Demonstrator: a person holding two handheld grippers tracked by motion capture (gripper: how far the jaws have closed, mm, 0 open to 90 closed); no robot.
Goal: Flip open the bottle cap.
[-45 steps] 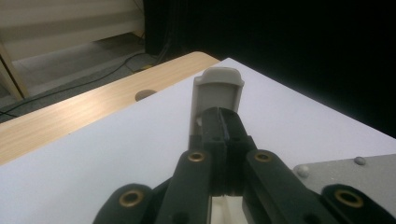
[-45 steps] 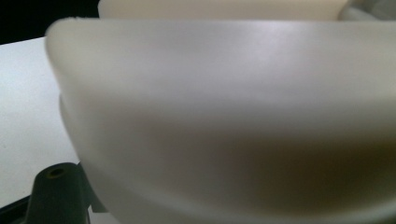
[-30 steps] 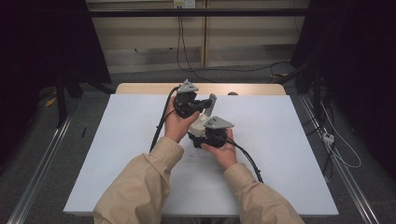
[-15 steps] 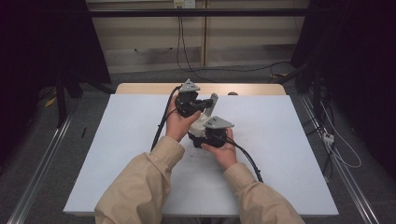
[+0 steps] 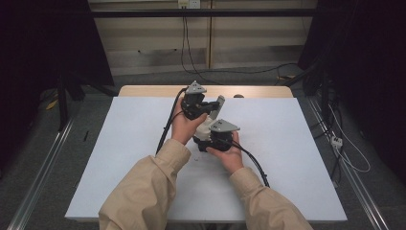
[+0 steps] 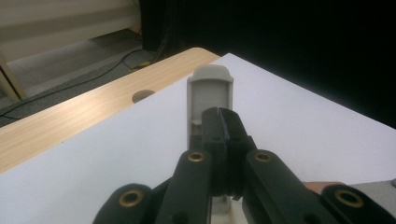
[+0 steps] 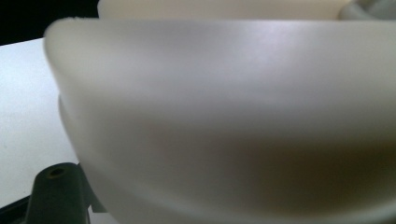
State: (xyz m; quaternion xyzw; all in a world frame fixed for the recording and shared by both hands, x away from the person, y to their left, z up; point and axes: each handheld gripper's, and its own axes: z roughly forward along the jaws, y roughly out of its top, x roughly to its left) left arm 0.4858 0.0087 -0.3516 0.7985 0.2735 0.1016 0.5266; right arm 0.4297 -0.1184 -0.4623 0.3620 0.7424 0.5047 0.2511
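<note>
Left gripper view: left gripper (image 6: 223,122) pinching grey plastic part (image 6: 209,93) over table (image 6: 303,121); right gripper (image 5: 210,139) state unclear. Part looking rigid, light; gripping flat walls advisable.

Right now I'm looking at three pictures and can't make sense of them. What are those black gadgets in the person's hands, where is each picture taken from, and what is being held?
No robot here: a person in tan sleeves holds a hand-held gripper in each hand, a black tool with two jaws and a trailing cable.

The high view looks down from above the white table. There the left hand-held gripper is farther from the person, the right hand-held gripper nearer.

The other two pictures come from small cameras riding on the tools. The left gripper view looks along its closed jaws, which pinch a flat grey plastic piece. The right gripper view is pressed up to a pale cream object, too close and blurred to name; whether its jaws grip it, I cannot tell.
</note>
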